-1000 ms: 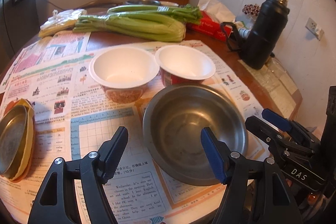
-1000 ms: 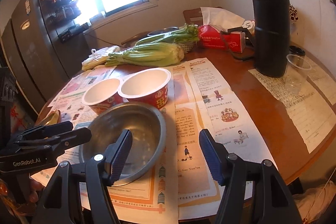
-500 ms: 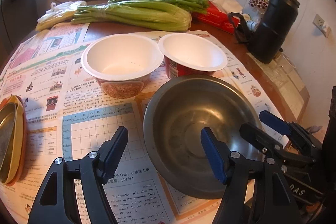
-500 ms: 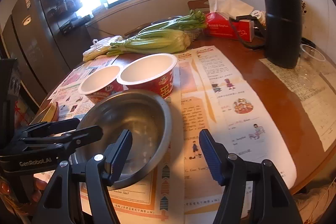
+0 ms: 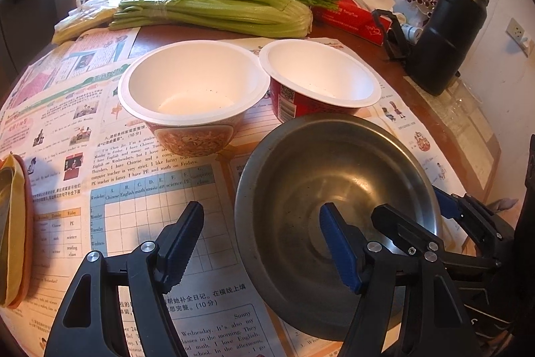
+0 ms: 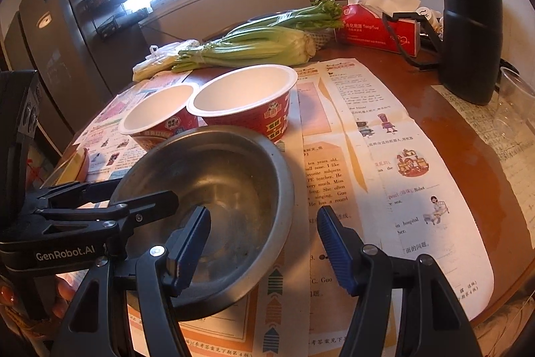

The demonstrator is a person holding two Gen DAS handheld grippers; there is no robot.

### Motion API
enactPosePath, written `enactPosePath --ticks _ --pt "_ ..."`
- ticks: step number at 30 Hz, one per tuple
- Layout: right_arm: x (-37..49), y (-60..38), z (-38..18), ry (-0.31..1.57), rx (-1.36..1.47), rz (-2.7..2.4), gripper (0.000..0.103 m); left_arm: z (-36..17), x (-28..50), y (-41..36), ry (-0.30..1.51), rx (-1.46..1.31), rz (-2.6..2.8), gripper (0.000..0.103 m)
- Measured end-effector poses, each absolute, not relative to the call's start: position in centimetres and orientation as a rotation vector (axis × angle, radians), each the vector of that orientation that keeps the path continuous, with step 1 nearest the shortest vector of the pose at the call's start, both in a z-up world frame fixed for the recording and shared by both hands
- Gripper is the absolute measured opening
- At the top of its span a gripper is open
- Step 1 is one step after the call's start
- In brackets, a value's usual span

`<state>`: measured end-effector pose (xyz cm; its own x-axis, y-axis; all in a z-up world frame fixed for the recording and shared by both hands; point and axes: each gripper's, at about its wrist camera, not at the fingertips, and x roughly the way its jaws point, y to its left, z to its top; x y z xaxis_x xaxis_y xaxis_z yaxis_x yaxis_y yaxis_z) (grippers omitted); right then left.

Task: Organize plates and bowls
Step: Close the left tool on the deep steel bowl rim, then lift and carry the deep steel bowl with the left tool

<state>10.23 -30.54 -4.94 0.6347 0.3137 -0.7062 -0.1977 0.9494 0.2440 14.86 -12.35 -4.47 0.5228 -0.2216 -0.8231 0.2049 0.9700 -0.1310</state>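
Both tools [image 5: 260, 243] [image 6: 264, 250] straddle steel bowl [image 5: 334, 189] rim, unclamped

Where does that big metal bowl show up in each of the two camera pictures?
Left wrist view: the metal bowl fills the lower right, with the left claw straddling its near-left rim.
Right wrist view: the metal bowl sits lower left of centre, under the right claw's left finger.
Shared landmark: the two white-lined paper bowls just behind it.
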Motion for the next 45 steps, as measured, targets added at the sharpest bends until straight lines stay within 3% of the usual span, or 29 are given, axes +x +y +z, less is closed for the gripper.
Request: enactPosePath --ticks 17,22,25,29,45 --pt "10.8 -30.6 -5.0 0.832 0.142 0.301 0.065 -5.1 15.3 -12.6 1.001 -0.011 -0.257 0.073" --pt "10.7 -30.5 -5.0 0.836 0.142 0.304 0.06 -5.1 15.2 -12.7 0.995 -0.008 -0.254 0.073" --pt "10.3 -30.1 -4.6 0.816 0.123 0.308 0.056 -5.0 14.9 -12.9 0.991 -0.002 -0.258 0.065" --pt "9.9 -29.3 -4.1 0.81 0.101 0.319 0.048 -4.8 14.3 -13.2 0.984 -0.013 -0.294 0.041" --pt "8.0 -27.1 -2.0 0.785 0.068 0.319 0.048 -3.1 12.1 -11.0 0.958 -0.041 -0.269 0.041"
